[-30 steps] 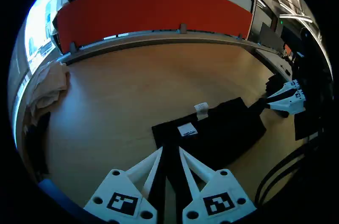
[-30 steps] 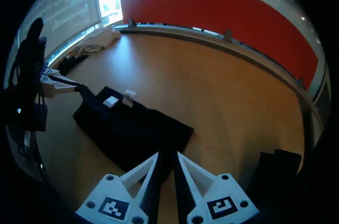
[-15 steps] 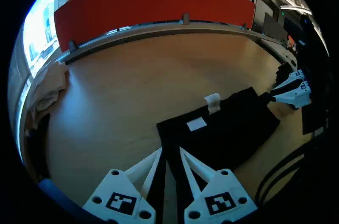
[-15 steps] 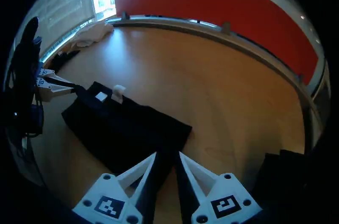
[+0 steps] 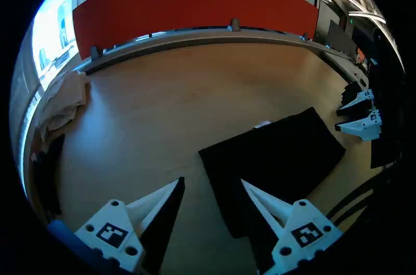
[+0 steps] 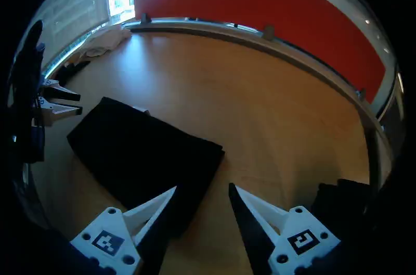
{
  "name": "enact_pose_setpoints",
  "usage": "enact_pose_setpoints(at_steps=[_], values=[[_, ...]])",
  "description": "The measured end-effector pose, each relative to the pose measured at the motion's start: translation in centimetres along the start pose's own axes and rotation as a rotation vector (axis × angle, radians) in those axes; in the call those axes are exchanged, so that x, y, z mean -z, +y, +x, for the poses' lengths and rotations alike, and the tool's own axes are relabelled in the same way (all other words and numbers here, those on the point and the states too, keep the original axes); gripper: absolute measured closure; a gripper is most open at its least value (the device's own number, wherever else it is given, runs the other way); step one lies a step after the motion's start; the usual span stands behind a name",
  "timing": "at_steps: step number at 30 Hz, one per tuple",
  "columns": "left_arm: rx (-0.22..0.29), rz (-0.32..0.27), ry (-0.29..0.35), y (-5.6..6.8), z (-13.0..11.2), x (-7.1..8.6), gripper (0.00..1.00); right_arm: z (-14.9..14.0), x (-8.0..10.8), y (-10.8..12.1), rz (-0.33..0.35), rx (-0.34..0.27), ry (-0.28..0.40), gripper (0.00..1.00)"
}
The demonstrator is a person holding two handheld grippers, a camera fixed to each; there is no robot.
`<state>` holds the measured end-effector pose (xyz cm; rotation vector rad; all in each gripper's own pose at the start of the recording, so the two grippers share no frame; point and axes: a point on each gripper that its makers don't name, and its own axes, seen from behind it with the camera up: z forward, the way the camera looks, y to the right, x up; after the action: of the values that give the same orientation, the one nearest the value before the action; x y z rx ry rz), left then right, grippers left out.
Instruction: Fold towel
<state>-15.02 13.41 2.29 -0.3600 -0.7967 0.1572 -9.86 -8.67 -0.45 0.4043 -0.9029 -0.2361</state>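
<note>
A black towel lies folded flat on the wooden table, with a small white label peeking out at its far edge. My left gripper stands open just over the towel's near corner, gripping nothing. In the right gripper view the same towel lies ahead and to the left, and my right gripper is open above its near edge. Across the towel I see the other gripper in each view: the right one and the left one, both with jaws apart.
A beige cloth pile lies at the table's far left corner, also visible as a pale heap. A red partition backs the table. A stack of dark folded cloth sits at the right edge.
Both grippers were shut on the towel's corners and have opened and let go. The towel's top layer now lies flat, covering the white labels.
</note>
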Motion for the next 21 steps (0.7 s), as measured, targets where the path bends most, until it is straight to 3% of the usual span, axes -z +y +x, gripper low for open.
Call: enact_pose_setpoints(at_steps=[3, 5, 12, 21], values=[[0.011, -0.002, 0.000, -0.1, -0.2, 0.5, 0.09, 0.1, 0.3, -0.1, 0.004, -0.005, 0.010, 0.06], [0.014, 0.001, 0.001, -0.2, -0.4, 0.9, 0.08, 0.2, 0.5, -0.3, 0.009, -0.012, 0.014, 0.02], [0.027, 0.006, 0.003, -0.2, -1.2, 2.1, 0.07, 0.0, 1.2, -0.8, 0.016, -0.027, 0.023, 0.02], [0.050, 0.041, -0.004, -0.6, -3.7, 5.0, 0.07, -1.7, 2.1, -1.9, 0.025, -0.022, 0.013, 0.02]])
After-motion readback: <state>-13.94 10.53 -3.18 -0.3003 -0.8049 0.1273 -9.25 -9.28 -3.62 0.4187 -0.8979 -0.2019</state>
